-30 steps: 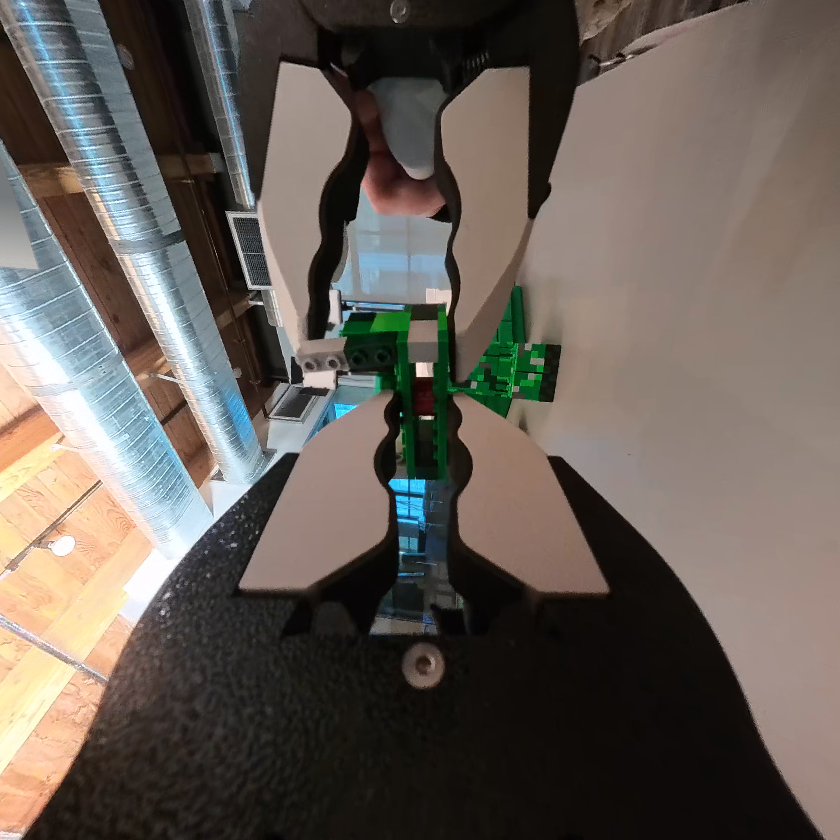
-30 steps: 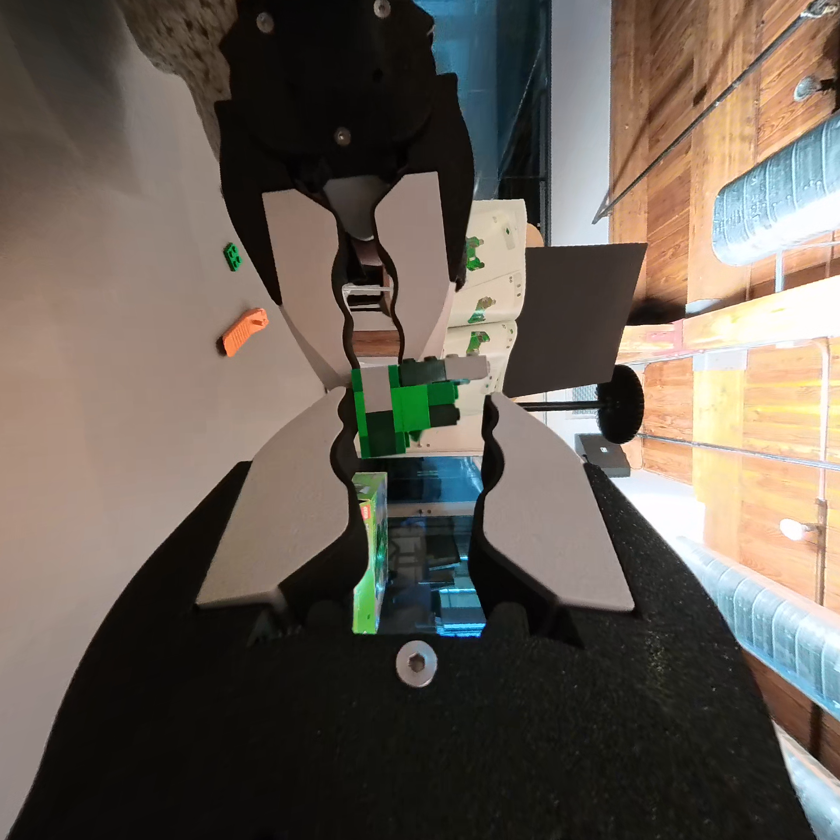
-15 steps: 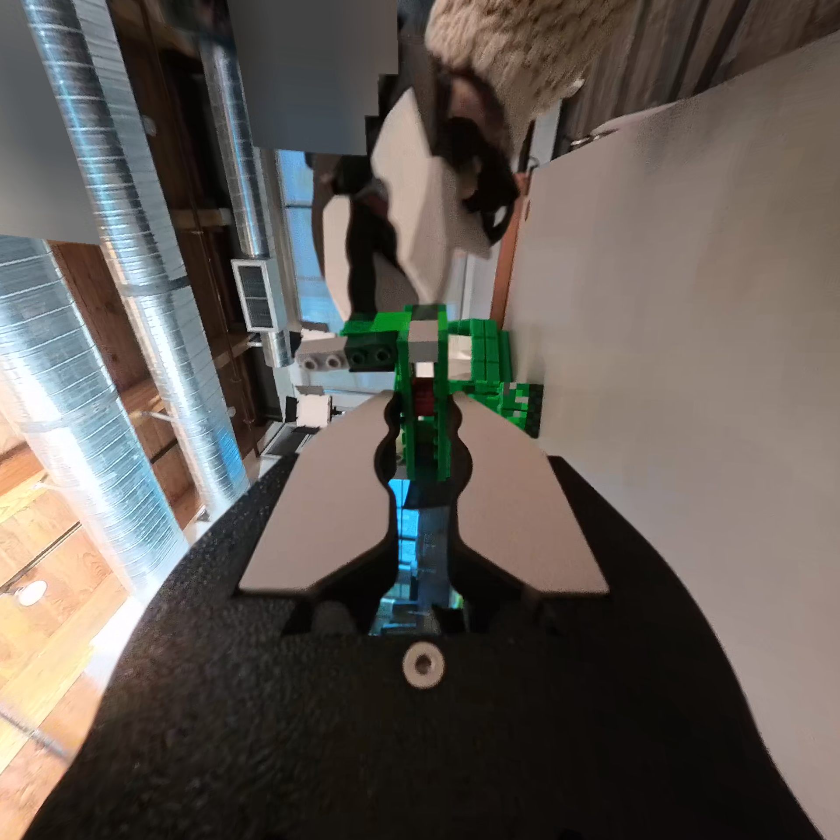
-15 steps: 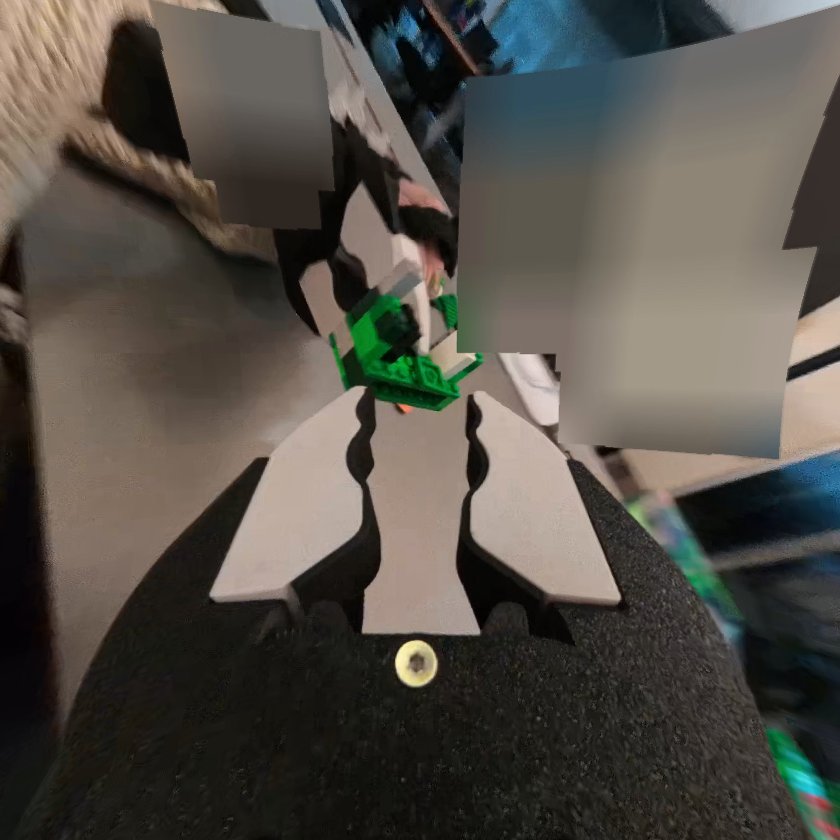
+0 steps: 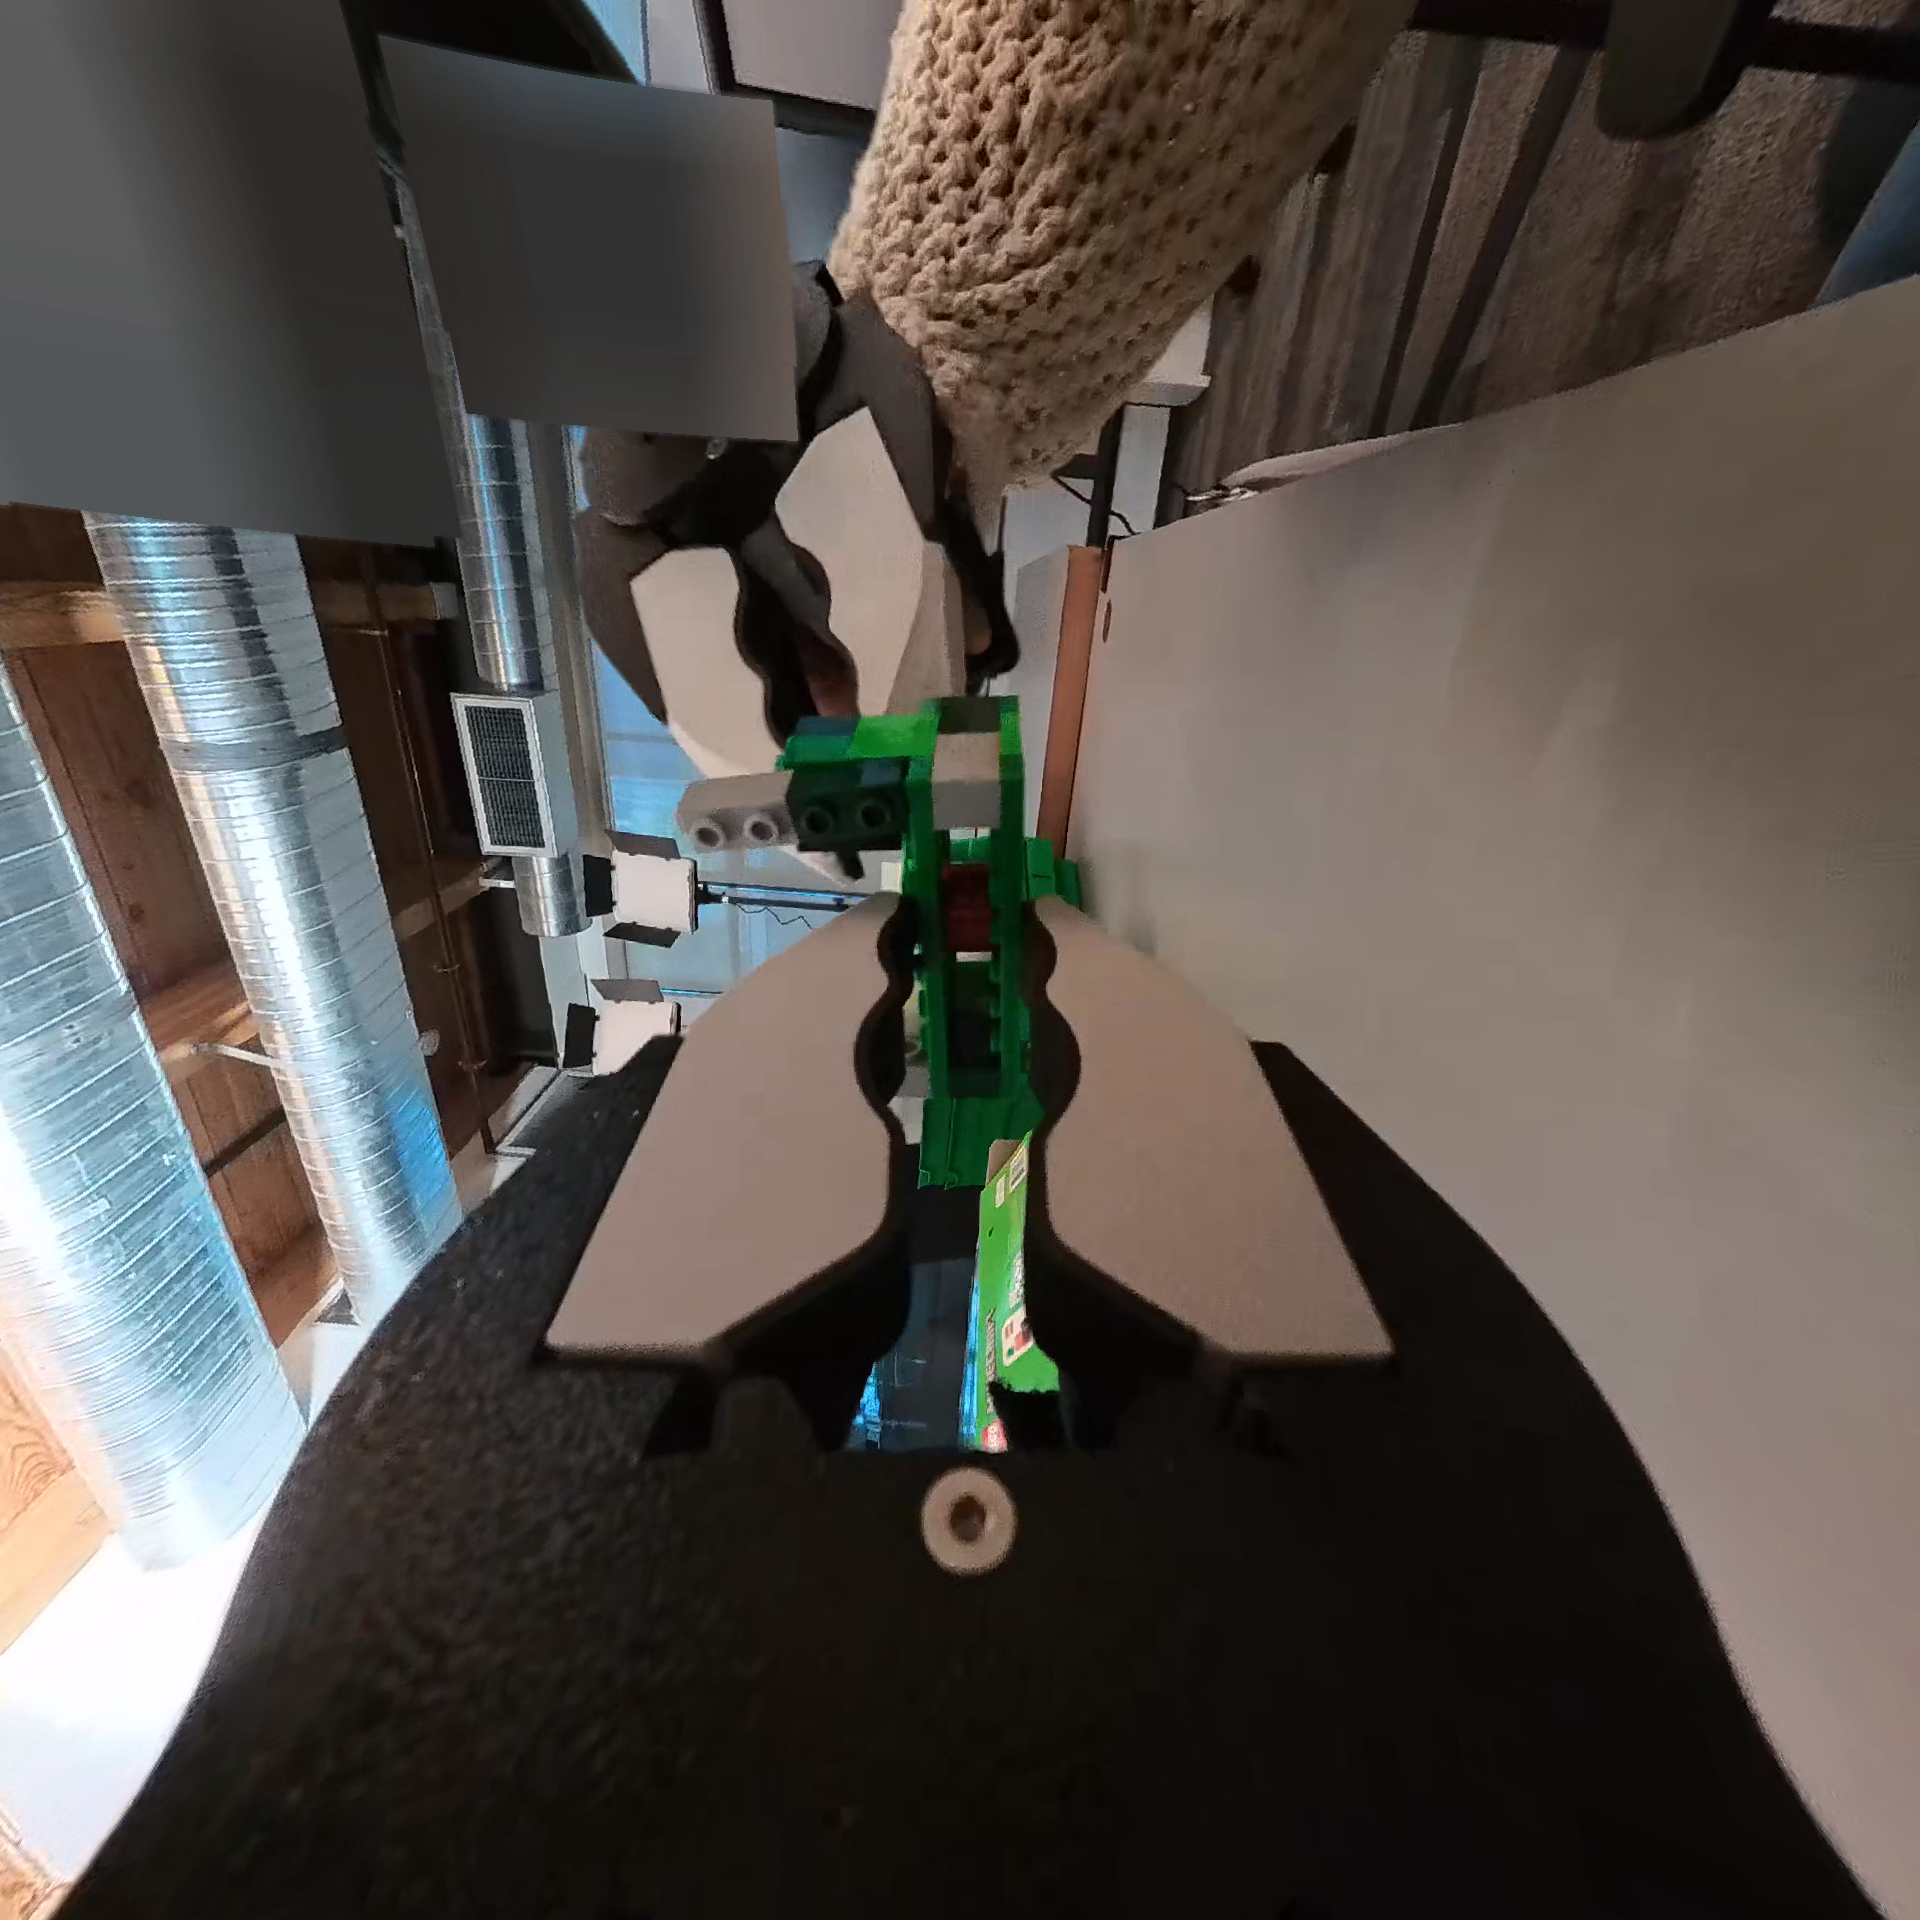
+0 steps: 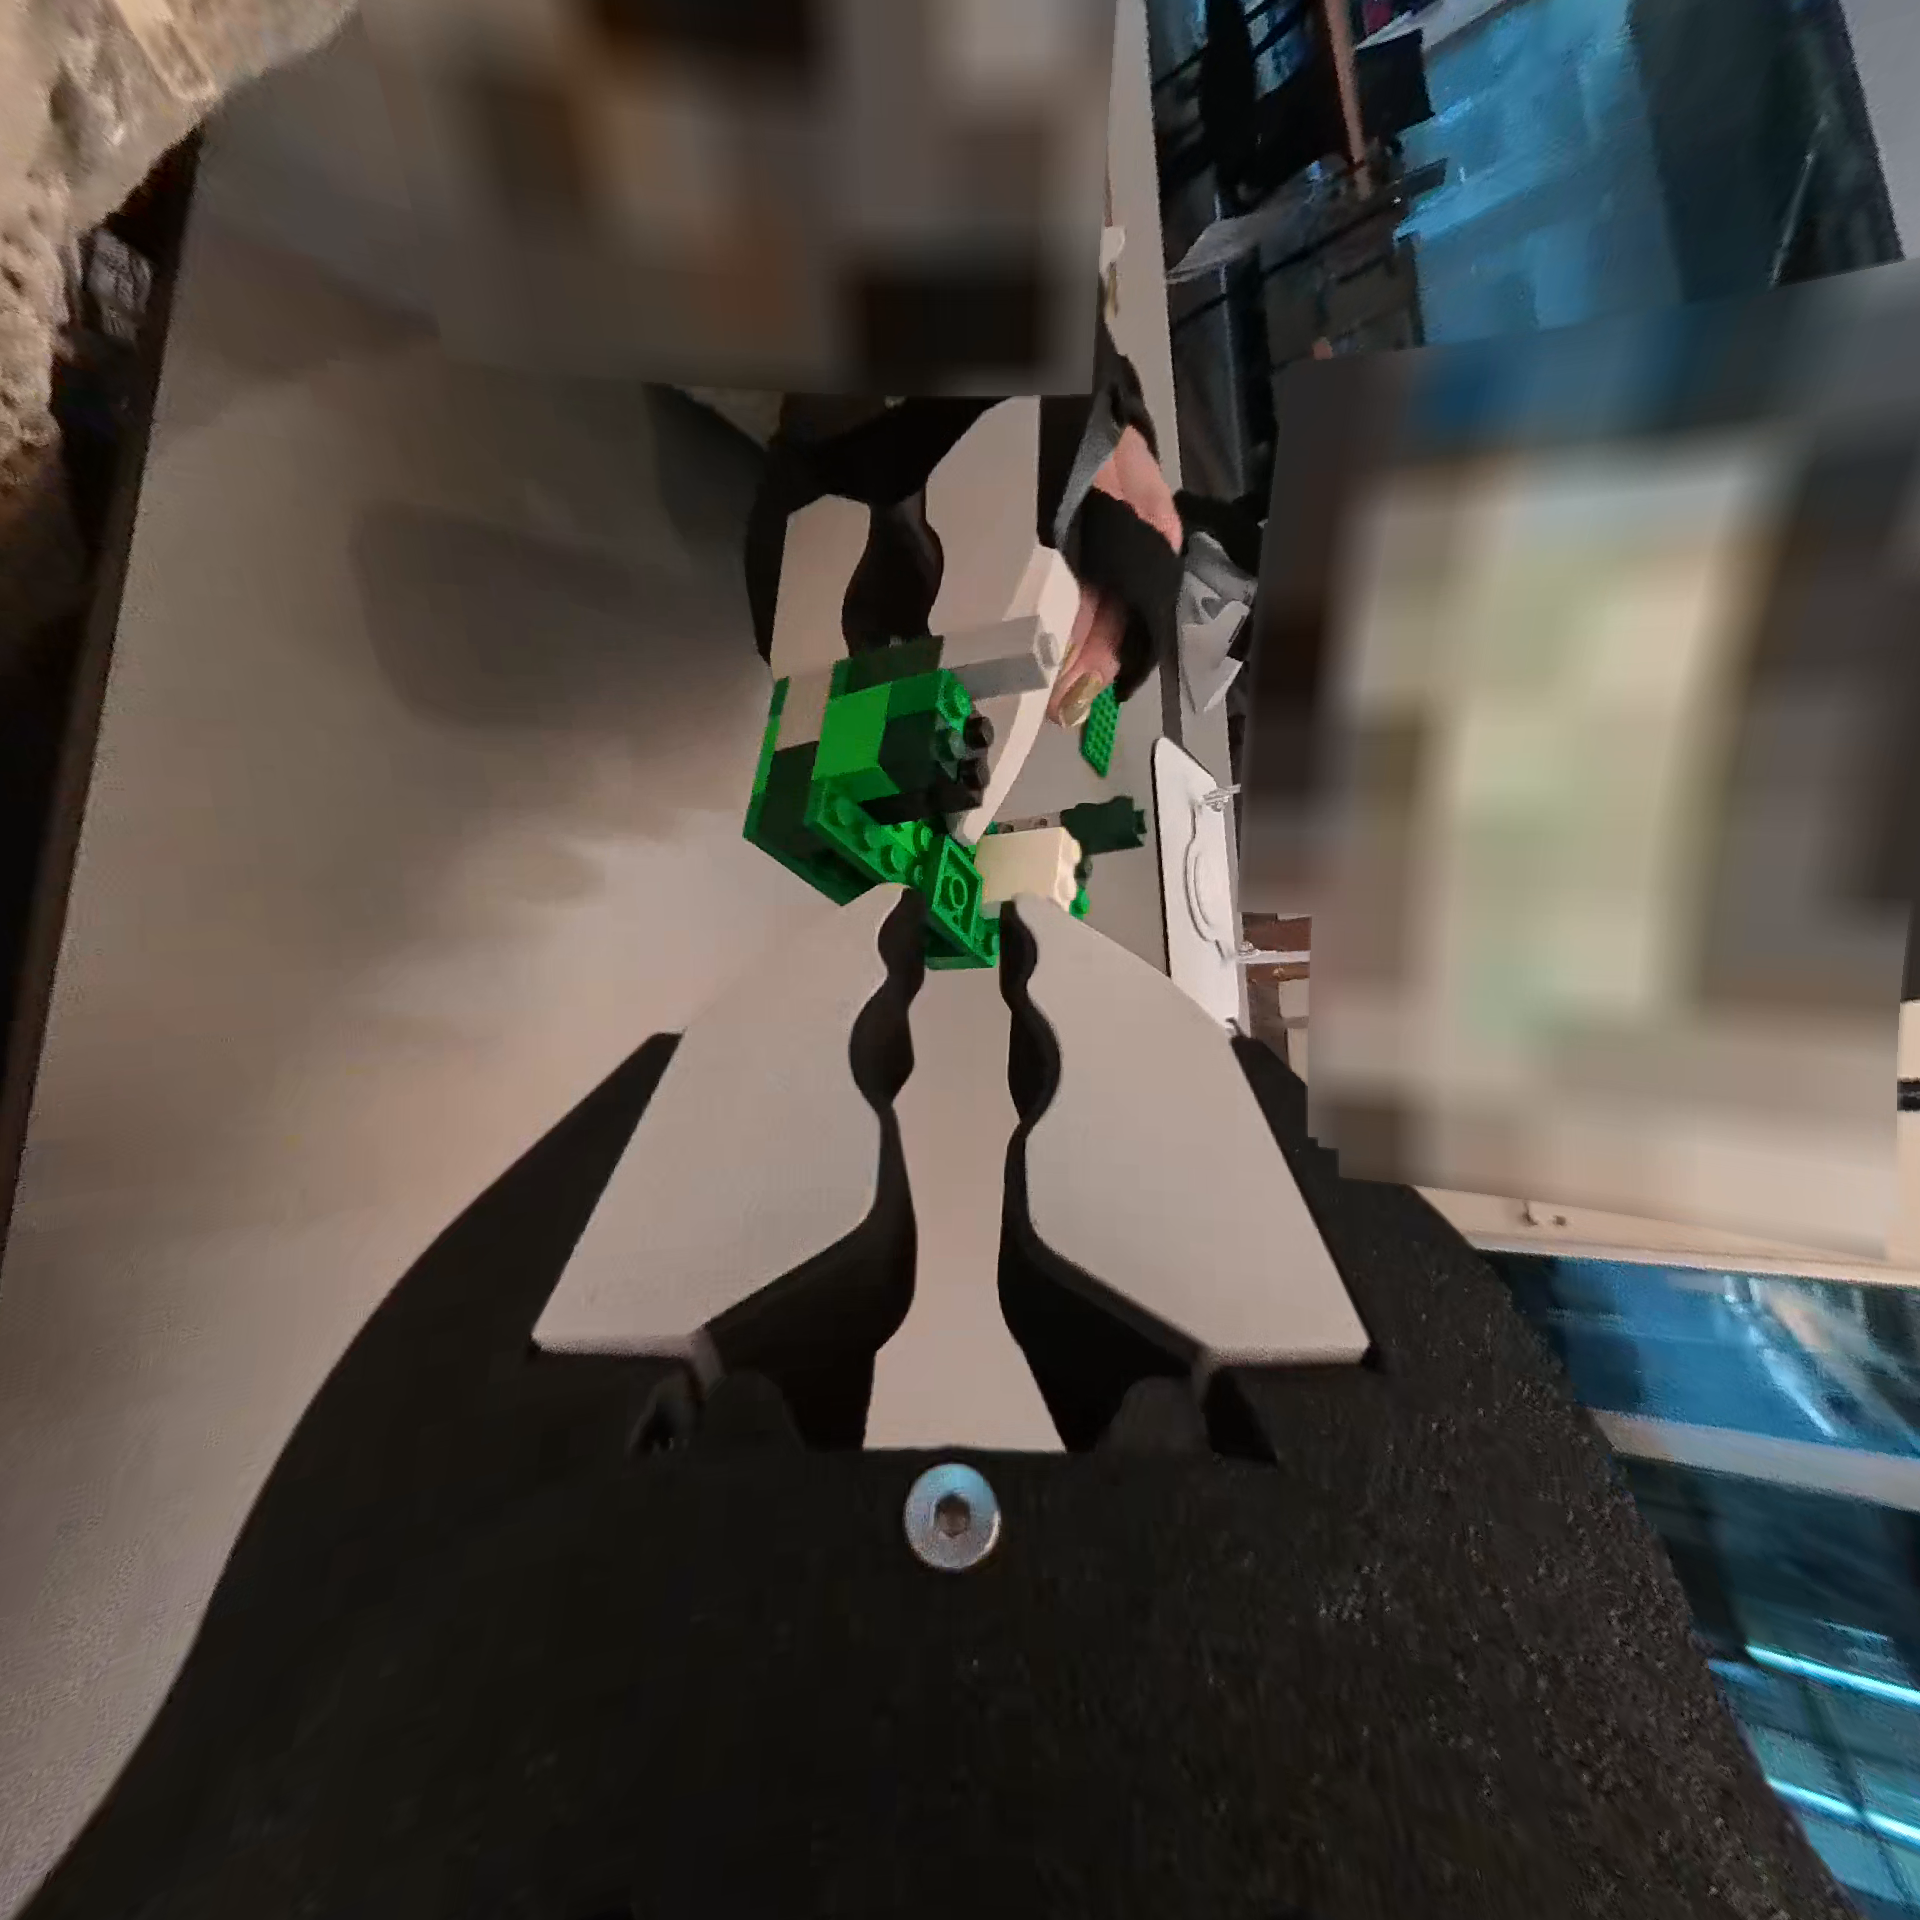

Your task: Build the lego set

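Observation:
My left gripper is shut on the green lego model and holds it in the air beside the white table. Grey and dark green bricks stick out sideways near the model's far end. In the right wrist view the model sits just past my right gripper. Its jaws have narrowed to a small gap around the corner of the model's green plate. The right gripper also shows behind the model in the left wrist view.
Loose pieces lie on the table: a cream brick, a dark green piece and a green plate. A white sheet lies beside them. A green box shows between the left fingers. A knit sleeve hangs above. The grippers are tip to tip, or close to it.
The right gripper pulled away from the model, swung round and came back at another angle with its jaws narrowed on the green plate. The left gripper kept its hold.

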Action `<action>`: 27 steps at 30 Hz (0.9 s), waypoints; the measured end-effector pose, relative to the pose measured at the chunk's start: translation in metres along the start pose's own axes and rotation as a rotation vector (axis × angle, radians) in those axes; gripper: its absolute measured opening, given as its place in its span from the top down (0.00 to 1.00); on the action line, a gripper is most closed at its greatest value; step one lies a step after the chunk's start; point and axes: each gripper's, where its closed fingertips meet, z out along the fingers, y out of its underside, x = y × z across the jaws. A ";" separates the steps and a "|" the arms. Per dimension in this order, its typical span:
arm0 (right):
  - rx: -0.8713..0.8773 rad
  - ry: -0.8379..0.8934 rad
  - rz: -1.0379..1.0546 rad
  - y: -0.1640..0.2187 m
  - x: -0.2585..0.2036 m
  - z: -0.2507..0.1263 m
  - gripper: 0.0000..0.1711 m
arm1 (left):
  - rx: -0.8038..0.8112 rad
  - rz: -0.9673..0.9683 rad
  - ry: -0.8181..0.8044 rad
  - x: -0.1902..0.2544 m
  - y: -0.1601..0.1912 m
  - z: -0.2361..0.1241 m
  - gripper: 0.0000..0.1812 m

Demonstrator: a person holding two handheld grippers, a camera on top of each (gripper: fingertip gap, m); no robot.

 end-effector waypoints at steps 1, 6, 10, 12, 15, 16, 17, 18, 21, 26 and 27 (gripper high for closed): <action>-0.018 -0.006 -0.024 0.001 -0.001 0.001 0.93 | 0.000 -0.001 0.002 0.000 0.000 0.000 0.90; -0.086 -0.019 -0.144 0.006 -0.003 0.002 0.94 | -0.006 0.001 0.014 0.004 0.002 0.000 0.90; -0.136 -0.042 -0.227 0.011 -0.007 0.002 0.94 | -0.004 0.000 0.018 0.005 0.003 0.000 0.90; -0.153 -0.044 -0.285 0.011 -0.010 0.005 0.94 | 0.000 0.000 0.021 0.006 0.002 0.000 0.90; -0.160 -0.042 -0.348 0.010 -0.011 0.007 0.94 | 0.006 0.002 0.027 0.007 0.000 0.000 0.90; -0.164 -0.044 -0.359 0.010 -0.011 0.008 0.94 | 0.008 0.002 0.028 0.008 -0.001 0.001 0.90; -0.170 -0.046 -0.370 0.010 -0.012 0.008 0.94 | 0.009 0.003 0.029 0.008 -0.001 0.001 0.90; -0.176 -0.045 -0.381 0.011 -0.012 0.009 0.96 | 0.010 0.004 0.031 0.009 -0.001 0.001 0.90; -0.175 -0.039 -0.382 0.011 -0.011 0.008 0.98 | 0.005 0.009 0.033 0.009 0.000 0.001 0.90; -0.167 -0.021 -0.170 0.019 -0.003 0.003 0.98 | -0.045 0.040 0.025 0.013 0.012 0.000 0.90; -0.154 -0.031 -0.061 0.021 -0.001 0.002 0.98 | -0.065 0.054 0.020 0.014 0.017 0.001 0.90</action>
